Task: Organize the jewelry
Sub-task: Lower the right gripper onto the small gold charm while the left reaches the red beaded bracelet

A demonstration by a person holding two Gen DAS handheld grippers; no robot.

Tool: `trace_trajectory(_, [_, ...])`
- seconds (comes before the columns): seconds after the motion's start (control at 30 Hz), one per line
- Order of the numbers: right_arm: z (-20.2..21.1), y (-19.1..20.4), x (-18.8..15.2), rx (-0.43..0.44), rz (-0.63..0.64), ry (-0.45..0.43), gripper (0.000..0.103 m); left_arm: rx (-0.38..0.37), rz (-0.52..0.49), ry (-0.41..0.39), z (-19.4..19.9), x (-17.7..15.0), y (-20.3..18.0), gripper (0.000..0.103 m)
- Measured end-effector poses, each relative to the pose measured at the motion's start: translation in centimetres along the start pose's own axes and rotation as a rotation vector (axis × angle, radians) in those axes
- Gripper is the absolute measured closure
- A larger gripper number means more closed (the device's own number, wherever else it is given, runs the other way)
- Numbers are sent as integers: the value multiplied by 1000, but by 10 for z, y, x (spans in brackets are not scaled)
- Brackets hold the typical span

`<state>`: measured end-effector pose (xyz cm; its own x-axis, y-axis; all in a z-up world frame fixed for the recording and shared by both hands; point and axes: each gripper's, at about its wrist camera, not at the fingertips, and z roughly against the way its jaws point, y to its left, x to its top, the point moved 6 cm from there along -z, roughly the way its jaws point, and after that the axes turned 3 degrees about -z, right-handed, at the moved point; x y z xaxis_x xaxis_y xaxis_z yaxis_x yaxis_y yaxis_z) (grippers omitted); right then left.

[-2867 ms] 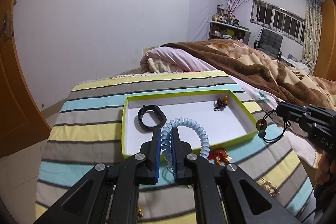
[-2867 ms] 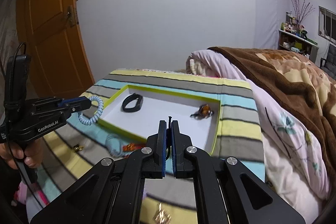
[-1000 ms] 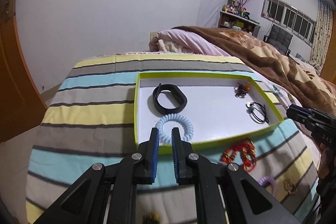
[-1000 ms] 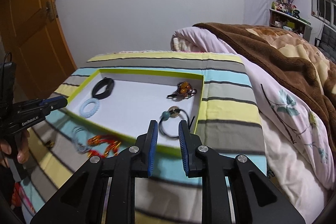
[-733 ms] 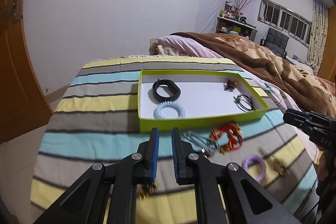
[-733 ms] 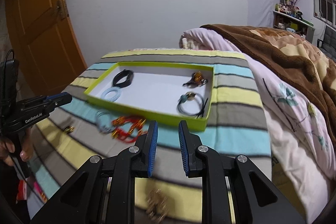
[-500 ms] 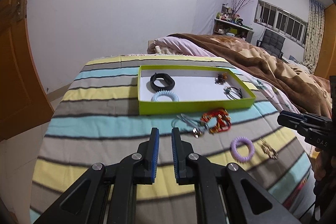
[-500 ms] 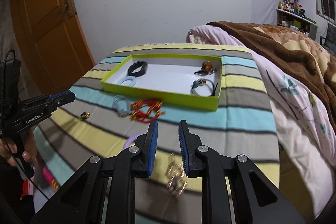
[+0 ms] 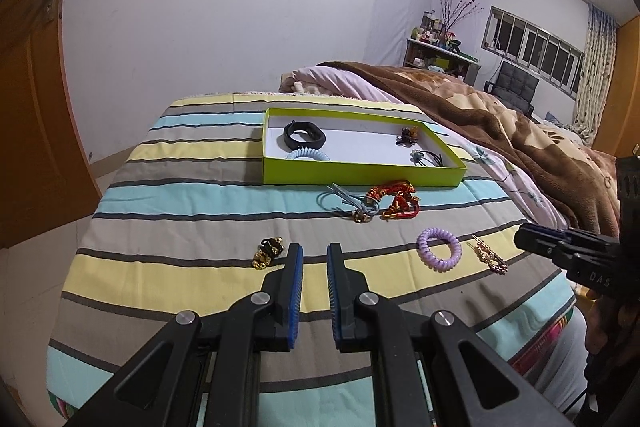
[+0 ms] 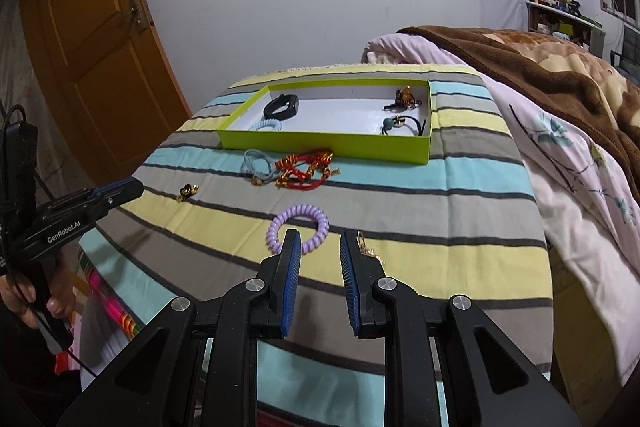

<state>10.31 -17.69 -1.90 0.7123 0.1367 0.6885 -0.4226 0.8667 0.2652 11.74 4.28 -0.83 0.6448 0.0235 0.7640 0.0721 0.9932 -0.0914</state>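
Hovering over striped cloth (image 9: 192, 203), both grippers' jaws parted — empty, purple coil tie (image 10: 298, 228) beside right gripper (image 10: 319, 241).

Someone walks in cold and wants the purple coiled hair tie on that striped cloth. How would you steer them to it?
Find the shallow green tray on the striped cloth, then come toward the near edge, past the red knotted bracelet. The purple spiral hair tie lies flat on a yellow stripe beside a gold hair clip. It is the only purple ring; the pale blue coil sits inside the tray.
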Motion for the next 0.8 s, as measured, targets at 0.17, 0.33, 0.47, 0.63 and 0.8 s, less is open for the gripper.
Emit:
trace_trajectory(0.17, [-1, 2, -1, 2, 2, 5, 82, -9, 4, 6, -2, 0, 0, 92])
trace_trajectory(0.33, [-6, 4, -1, 6, 4, 14, 82, -20, 6, 19, -8, 0, -3, 92])
trace_trajectory(0.47, [-12, 5, -2, 8, 3, 24, 82, -28, 5, 30, -14, 2, -6, 87])
trace_trajectory(0.63, [-17, 5, -1, 9, 1, 34, 82, -40, -5, 31, -24, 11, -12, 81])
trace_trajectory(0.8, [-26, 4, -1, 5, 1, 52, 82, -51, -16, 39, -39, 22, -18, 81])
